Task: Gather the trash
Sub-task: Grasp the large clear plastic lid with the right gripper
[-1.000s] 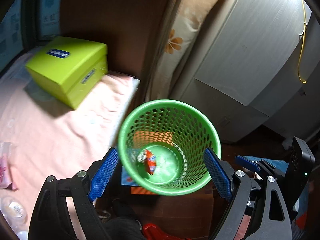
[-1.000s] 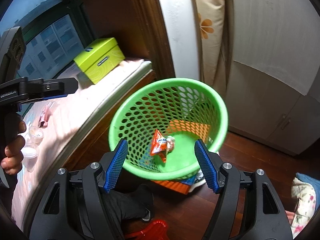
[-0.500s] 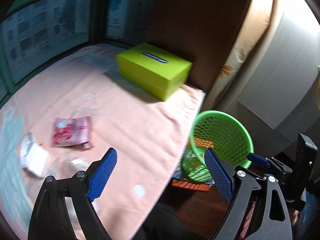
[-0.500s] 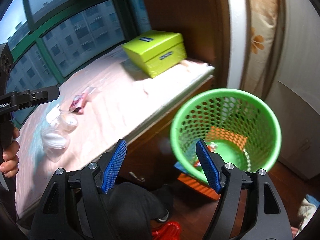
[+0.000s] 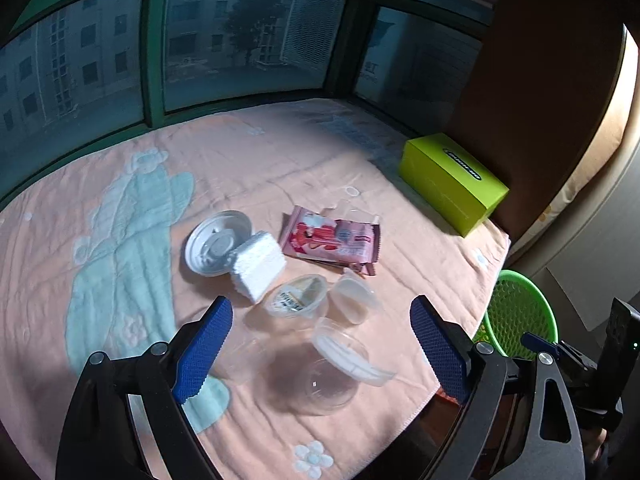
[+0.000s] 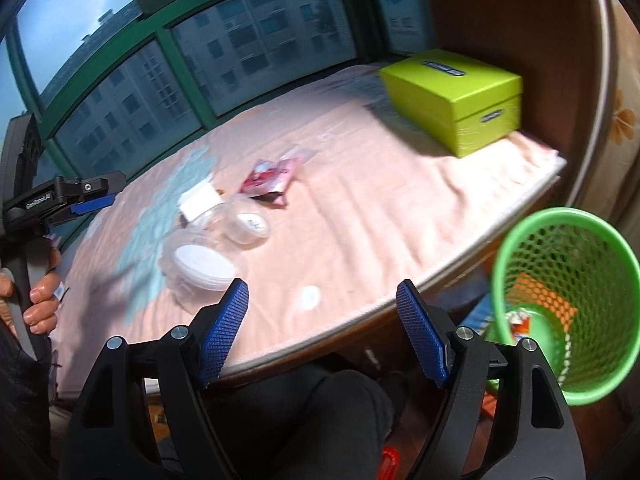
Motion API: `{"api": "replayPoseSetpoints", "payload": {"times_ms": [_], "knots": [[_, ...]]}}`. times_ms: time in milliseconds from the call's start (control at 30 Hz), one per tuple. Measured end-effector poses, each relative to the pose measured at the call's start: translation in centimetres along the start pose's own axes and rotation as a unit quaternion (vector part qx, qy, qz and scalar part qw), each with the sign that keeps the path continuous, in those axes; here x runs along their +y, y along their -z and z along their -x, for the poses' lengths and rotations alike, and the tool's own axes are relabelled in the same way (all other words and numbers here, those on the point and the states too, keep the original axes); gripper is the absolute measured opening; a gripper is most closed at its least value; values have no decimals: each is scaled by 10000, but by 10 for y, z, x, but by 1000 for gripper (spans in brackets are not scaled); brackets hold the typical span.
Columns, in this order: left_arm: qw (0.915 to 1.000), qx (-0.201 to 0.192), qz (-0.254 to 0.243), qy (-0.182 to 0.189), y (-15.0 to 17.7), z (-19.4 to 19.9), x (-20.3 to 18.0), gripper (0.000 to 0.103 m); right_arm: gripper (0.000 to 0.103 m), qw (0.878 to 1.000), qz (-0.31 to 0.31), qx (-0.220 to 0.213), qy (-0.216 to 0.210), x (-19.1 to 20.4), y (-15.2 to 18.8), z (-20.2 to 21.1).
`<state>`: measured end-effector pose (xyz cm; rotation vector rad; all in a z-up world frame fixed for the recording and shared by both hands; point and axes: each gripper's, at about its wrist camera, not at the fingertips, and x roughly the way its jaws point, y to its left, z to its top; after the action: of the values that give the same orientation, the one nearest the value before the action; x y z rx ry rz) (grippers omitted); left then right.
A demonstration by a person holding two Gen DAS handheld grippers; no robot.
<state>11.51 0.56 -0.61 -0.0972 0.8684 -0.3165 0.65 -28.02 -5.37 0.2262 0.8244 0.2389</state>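
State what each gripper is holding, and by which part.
Nothing is held. The left gripper and the right gripper both stand open with nothing between their fingers.

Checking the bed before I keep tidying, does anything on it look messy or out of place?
Yes. Trash lies loose on the pink blanket: a torn pink snack wrapper, a round lid under a white foam block, and several clear plastic cups, some tipped over. The green basket stands beside the bed.
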Motion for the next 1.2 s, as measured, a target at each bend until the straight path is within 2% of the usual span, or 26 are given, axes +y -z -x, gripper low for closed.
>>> {"api": "replayPoseSetpoints", "payload": {"times_ms": [167,400,533,633,733,1200], "knots": [[9994,6,339,-117,11,5,29,87,82,9978,-85,222,-623,20,-5,-20],[9982,46,570,-190,23,7,53,87,91,9863,-379,625,-1481,44,-11,-53],[9978,49,642,-180,27,7,61,87,97,9790,-572,846,-1767,52,-15,-78],[9974,52,698,-172,29,7,67,88,97,9707,-822,1081,-1980,54,-16,-95],[9972,49,723,-177,31,8,73,88,97,9647,-1046,1195,-2103,55,-19,-109],[9971,152,725,-150,48,11,88,89,98,9566,-1436,1485,-2057,52,-20,-144]]}}
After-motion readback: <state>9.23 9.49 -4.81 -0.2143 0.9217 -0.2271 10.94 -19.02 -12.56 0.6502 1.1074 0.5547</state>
